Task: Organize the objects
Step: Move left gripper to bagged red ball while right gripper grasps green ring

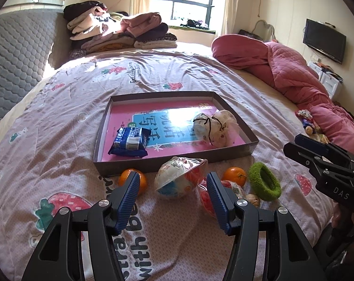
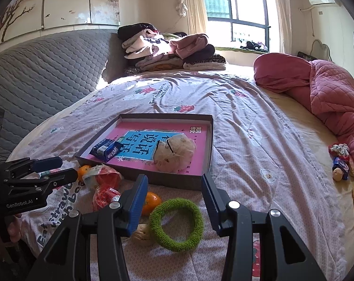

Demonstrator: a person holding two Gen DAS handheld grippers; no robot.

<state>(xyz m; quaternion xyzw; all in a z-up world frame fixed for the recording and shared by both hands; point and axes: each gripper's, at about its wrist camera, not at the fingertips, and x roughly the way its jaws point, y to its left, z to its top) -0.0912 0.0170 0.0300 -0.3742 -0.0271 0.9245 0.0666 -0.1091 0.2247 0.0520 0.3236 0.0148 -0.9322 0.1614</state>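
lying on the bed, the green ring sits just ahead between the right tongs, jaws apart; the wrapped ball lies beyond the left tongs, also apart, empty.

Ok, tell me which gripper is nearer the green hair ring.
Right. The right gripper hovers directly over the green hair ring, jaws open either side of it. The left gripper is off to its left, over the wrapped ball.
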